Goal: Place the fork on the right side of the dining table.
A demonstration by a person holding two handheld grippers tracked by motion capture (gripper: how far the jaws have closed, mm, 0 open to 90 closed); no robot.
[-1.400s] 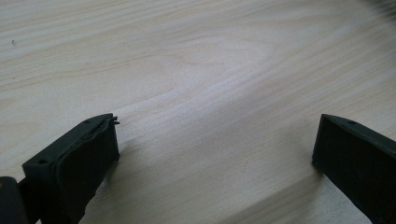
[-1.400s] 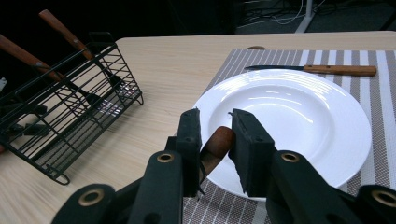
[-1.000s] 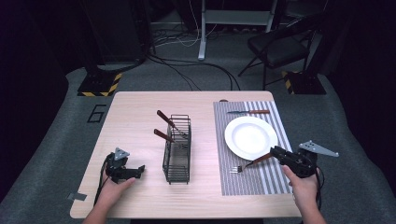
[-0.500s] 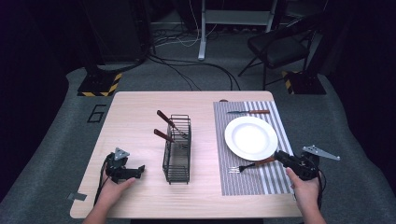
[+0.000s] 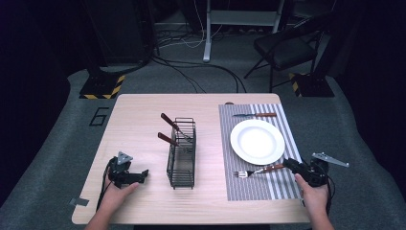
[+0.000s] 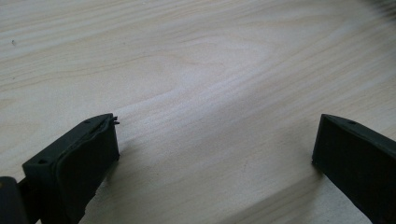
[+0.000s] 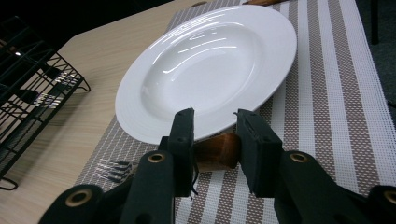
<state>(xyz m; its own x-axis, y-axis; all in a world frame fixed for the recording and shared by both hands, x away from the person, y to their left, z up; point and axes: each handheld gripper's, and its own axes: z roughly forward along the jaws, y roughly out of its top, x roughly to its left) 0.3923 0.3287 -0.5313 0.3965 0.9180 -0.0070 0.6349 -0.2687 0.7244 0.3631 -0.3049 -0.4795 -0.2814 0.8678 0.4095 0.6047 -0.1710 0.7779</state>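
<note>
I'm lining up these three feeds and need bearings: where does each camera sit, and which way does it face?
High view: above the person's side, facing forward and down on the table; both hands enter from below.
Left gripper view: on the left gripper, facing bare wood; its jaws stand wide apart.
Right gripper view: on the right gripper, facing the plate; its jaws grip the fork.
Shared: high and right gripper views both show plate, fork, basket.

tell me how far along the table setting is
Done: the plate sits on the striped placemat, with a knife laid beyond it. In hand: the right claw grips the wooden handle of the fork on the mat by the plate's near rim. Left: two wooden-handled pieces stand in the wire caddy. The left claw rests open on the table.
</note>
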